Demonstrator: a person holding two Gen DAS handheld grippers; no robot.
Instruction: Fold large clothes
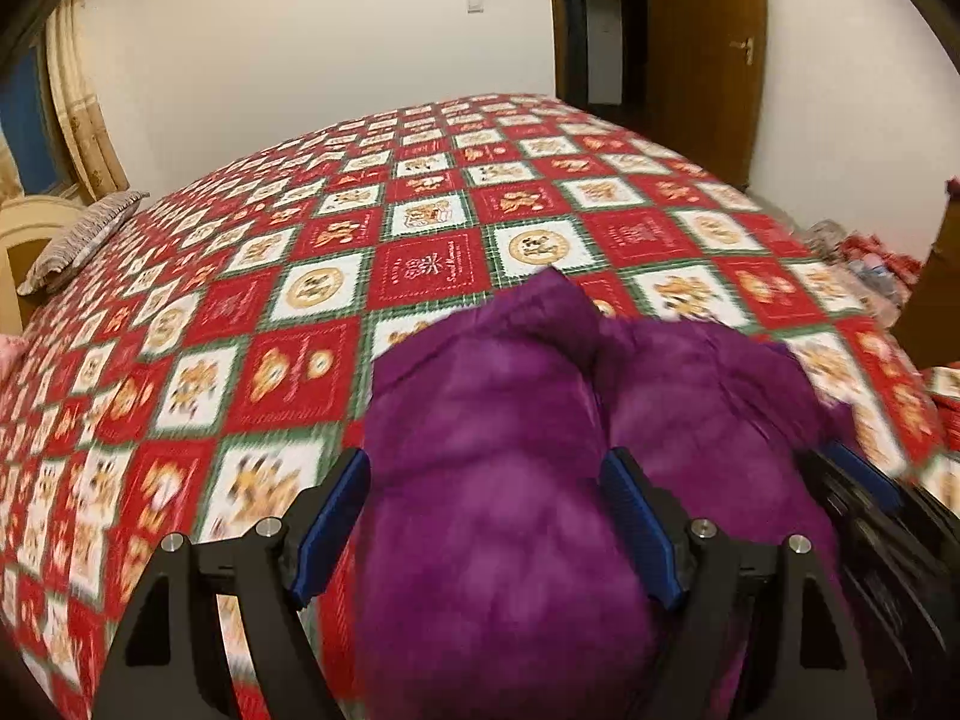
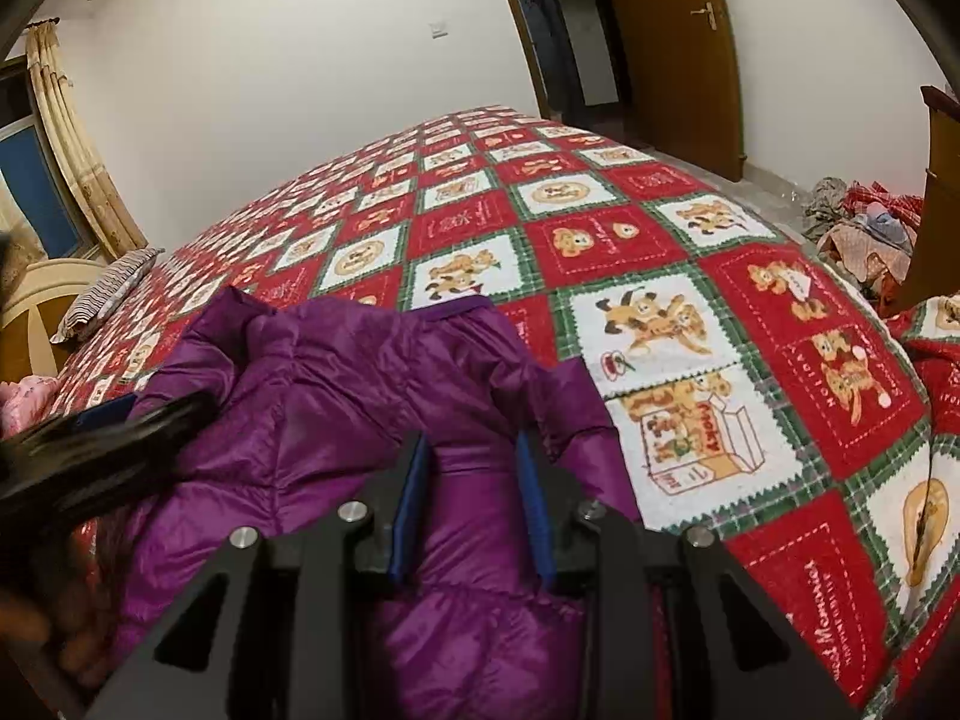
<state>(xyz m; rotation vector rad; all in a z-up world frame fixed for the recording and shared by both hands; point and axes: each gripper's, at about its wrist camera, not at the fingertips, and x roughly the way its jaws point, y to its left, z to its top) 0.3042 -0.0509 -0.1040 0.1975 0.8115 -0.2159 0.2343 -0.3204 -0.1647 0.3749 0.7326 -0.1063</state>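
Note:
A purple puffer jacket (image 1: 498,450) lies bunched at the near edge of the bed, also in the right wrist view (image 2: 336,396). My left gripper (image 1: 486,480) is open wide, its blue-padded fingers (image 1: 333,516) standing on either side of a puffy bulge of the jacket. My right gripper (image 2: 474,468) has its fingers (image 2: 414,498) partly closed around a fold of the jacket; it also shows at the right edge of the left wrist view (image 1: 864,480). The left gripper appears blurred in the right wrist view (image 2: 102,438).
The bed is covered by a red, white and green patchwork quilt (image 1: 420,228). A striped pillow (image 1: 84,240) lies at its far left by a headboard. A heap of clothes (image 2: 864,228) lies on the floor at the right. A wooden door (image 2: 678,48) stands beyond the bed.

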